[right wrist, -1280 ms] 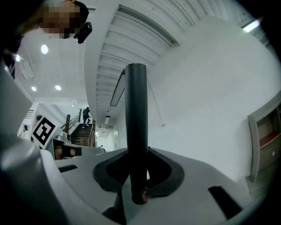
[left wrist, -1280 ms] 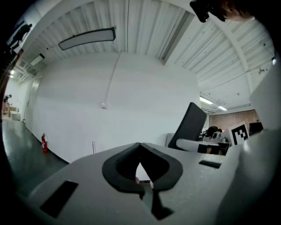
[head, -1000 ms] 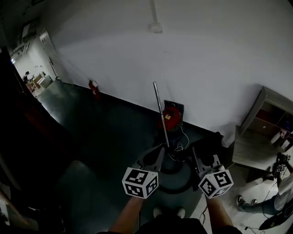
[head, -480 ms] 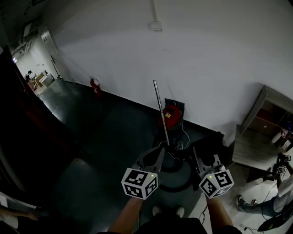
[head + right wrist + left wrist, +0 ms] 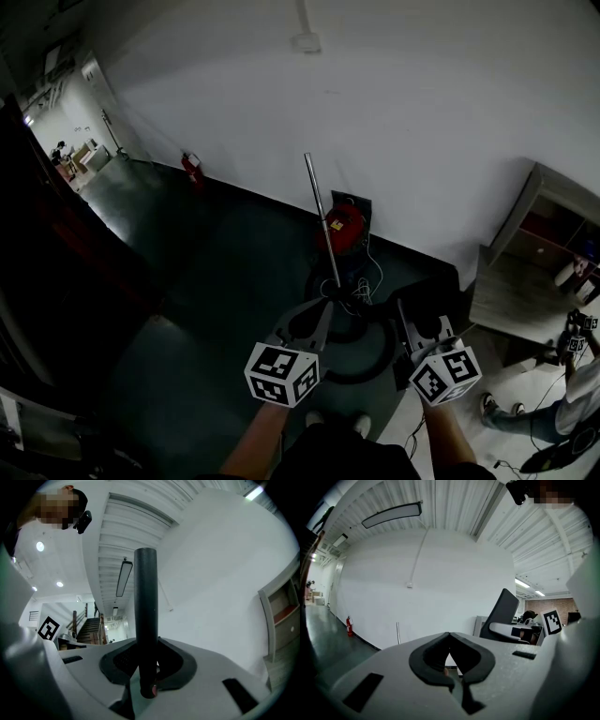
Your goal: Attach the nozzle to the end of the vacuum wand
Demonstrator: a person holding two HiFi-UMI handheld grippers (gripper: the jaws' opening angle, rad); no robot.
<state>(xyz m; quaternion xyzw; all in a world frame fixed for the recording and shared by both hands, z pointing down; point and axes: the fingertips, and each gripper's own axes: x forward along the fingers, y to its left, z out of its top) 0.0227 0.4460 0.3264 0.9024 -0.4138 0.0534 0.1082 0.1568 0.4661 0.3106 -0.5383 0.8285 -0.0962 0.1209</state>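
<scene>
Two tongs: my left (image 5: pixel 450 639) shut empty, my right (image 5: pixel 146 662) gripping the nozzle (image 5: pixel 145 602); wand (image 5: pixel 320 223) stands near wall (image 5: pixel 441 112), open floor (image 5: pixel 202 309) left.

Dark floor (image 5: pixel 216 272) lies open leftward; the red vacuum (image 5: pixel 342 225), upright wand (image 5: pixel 319 216) and right-hand cabinet (image 5: pixel 553 225) block ahead.

1. A tall white wall (image 5: pixel 422 112) spans the room, with a small box (image 5: pixel 306 41) fixed high on it.
2. The floor (image 5: pixel 216 272) is dark and glossy.
3. A red fire extinguisher (image 5: pixel 191 170) stands at the wall's foot, towards the left.
4. A wooden shelf unit (image 5: pixel 562 190) stands at the right.
5. A long light fixture (image 5: pixel 391 514) hangs under the ribbed white ceiling (image 5: pixel 454 508).
6. A staircase (image 5: pixel 89 629) rises in the distance.
</scene>
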